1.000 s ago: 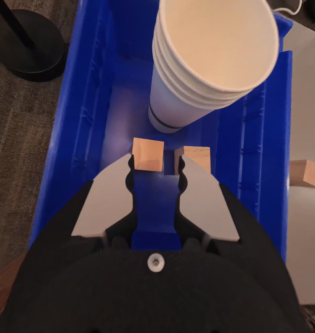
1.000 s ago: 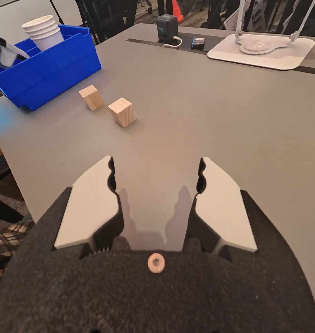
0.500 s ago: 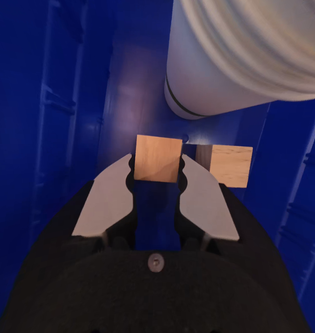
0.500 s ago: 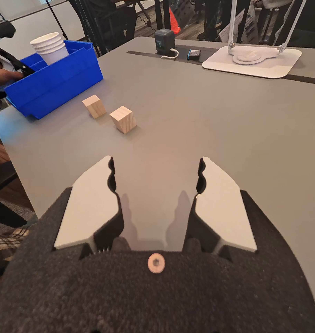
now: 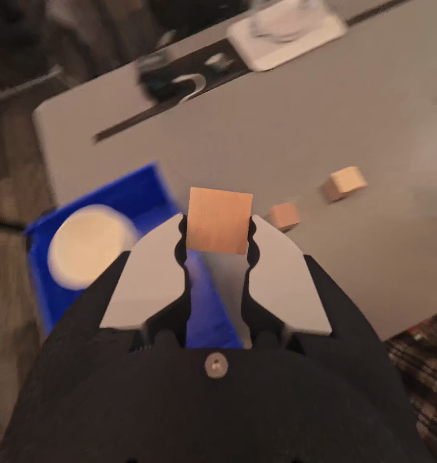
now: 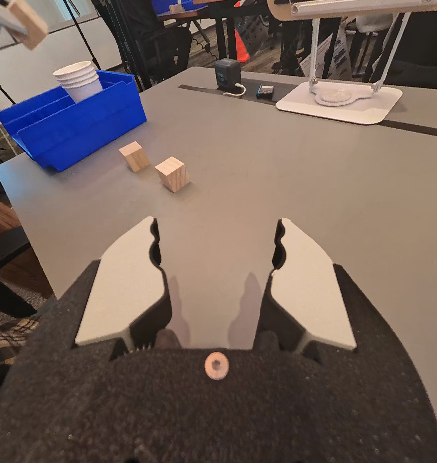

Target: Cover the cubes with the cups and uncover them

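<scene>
A wooden cube [image 5: 218, 220] is pinched by the left gripper [image 5: 218, 234] at frame centre, above the blue bin [image 6: 82, 125] where stacked cups [image 6: 78, 80] are kept, upper left. Two cubes [image 6: 135, 156] [image 6: 173, 173] are seen on the grey table [image 6: 300, 180], left of centre. The right gripper [image 6: 217, 243] is held spread, empty.

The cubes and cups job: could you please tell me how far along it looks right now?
Early. Done: two wooden cubes sit on the grey table, uncovered. In hand: the left gripper is shut on a third cube, held up in the air. The right gripper is open and empty. Left: the stack of cups sits in the blue bin, so all covering and uncovering remains.
</scene>
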